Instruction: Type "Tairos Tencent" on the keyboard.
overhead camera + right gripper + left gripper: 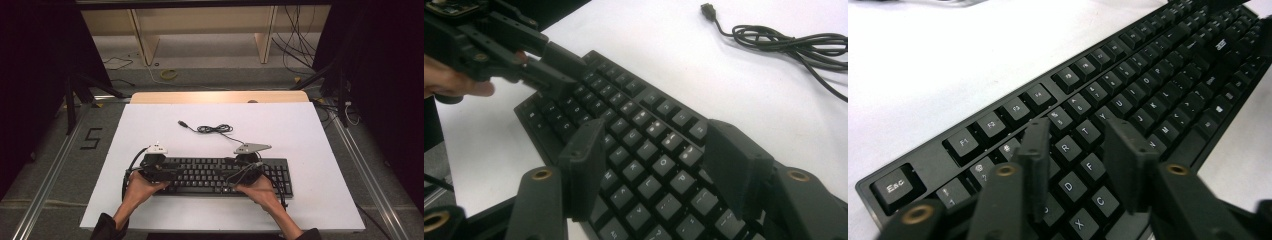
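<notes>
While both grippers hover over it with jaws apart, holding nothing, the black keyboard lies flat, white-lettered keys intact, cable coiled behind.

Left gripper; right gripper.

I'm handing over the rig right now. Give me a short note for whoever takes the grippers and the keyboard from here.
Left gripper: jaws apart over the letter keys at the left end of the black keyboard, gripping nothing.
Right gripper: jaws apart over the keys right of the middle, gripping nothing.
Keyboard lies flat near the front of the white table; its cable lies loosely coiled behind it, unplugged.
Done: nothing visibly finished.
Left: the keyboard handling itself.
</notes>
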Tool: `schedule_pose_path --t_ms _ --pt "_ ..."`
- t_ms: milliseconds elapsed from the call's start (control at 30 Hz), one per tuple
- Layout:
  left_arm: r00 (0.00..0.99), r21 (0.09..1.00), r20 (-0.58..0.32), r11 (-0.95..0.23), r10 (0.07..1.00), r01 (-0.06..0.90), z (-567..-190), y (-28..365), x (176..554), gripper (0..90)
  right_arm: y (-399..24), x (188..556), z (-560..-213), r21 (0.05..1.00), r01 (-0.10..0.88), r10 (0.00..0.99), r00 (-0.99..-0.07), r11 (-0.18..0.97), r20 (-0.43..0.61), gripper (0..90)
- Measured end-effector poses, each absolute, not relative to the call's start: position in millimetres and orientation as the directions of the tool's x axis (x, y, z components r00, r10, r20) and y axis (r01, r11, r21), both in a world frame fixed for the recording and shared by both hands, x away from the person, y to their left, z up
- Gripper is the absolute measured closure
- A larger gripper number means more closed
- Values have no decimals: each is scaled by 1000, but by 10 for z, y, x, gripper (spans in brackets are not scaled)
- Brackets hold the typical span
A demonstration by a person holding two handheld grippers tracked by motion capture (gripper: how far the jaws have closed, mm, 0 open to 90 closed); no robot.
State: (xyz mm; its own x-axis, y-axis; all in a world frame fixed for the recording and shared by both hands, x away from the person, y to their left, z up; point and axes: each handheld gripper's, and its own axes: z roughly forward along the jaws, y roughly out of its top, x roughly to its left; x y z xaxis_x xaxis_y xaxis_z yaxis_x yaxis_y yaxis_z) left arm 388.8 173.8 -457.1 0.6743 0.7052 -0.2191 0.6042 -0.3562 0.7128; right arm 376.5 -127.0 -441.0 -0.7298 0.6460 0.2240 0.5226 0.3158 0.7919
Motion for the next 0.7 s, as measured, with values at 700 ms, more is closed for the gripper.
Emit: schedule_pose_path --t_ms 700 --pt "706 668 -184 -439 684 600 -4662 1585 4020 889 -1316 3666 -4436 800 508 634 -742 320 218 391"
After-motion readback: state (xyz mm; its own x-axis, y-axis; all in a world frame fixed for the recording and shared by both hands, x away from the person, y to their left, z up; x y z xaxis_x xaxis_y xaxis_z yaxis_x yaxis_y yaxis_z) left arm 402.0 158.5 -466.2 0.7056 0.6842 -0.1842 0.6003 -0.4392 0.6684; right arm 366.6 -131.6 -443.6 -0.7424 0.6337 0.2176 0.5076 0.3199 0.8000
